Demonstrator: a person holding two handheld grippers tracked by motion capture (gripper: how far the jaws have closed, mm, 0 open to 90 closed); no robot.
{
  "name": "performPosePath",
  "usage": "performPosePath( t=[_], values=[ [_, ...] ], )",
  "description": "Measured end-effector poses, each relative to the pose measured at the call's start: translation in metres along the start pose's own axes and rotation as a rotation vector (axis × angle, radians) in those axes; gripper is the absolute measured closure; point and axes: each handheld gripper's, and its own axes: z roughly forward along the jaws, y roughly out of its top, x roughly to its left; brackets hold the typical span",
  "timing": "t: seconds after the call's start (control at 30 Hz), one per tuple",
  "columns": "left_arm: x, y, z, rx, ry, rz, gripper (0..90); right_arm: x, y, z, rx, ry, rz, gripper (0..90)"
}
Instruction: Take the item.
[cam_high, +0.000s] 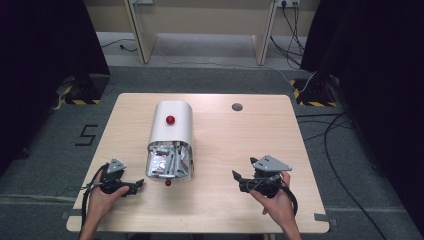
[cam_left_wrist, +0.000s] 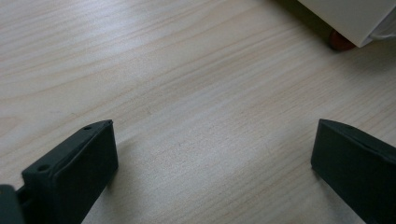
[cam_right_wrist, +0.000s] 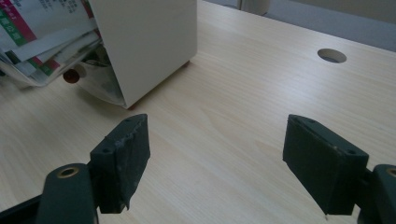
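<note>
A white rounded box (cam_high: 171, 128) with a red knob (cam_high: 170, 119) on top lies on the wooden table (cam_high: 240, 140), its open front end full of packets and papers (cam_high: 169, 161). A second red knob (cam_high: 168, 183) shows at its front lower edge. My left gripper (cam_high: 137, 185) rests on the table just left of the box's front, jaws open with bare wood between them (cam_left_wrist: 212, 154). My right gripper (cam_high: 237, 179) sits at the right front, open and empty (cam_right_wrist: 215, 154), facing the box (cam_right_wrist: 149, 42) and its papers (cam_right_wrist: 42, 37).
A round cable hole (cam_high: 237, 106) is in the table's far right part. Wooden furniture legs (cam_high: 140, 35) and cables (cam_high: 330, 135) are on the floor beyond and to the right. Dark curtains (cam_high: 45, 40) flank both sides.
</note>
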Motion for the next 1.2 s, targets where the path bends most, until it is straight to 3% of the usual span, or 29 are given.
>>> performPosePath(
  t=[0.43,0.73,1.2],
  values=[
    [0.0,0.0,0.0,0.0,0.0,0.0,0.0,0.019,0.019,0.0,-0.042,0.04,-0.024,24.2],
    [0.0,0.0,0.0,0.0,0.0,0.002,0.0,0.044,0.037,0.001,-0.08,0.09,-0.072,24.2],
    [0.0,0.0,0.0,0.0,0.001,0.002,0.0,0.068,0.051,0.008,-0.099,0.157,-0.096,25.0]
  ],
)
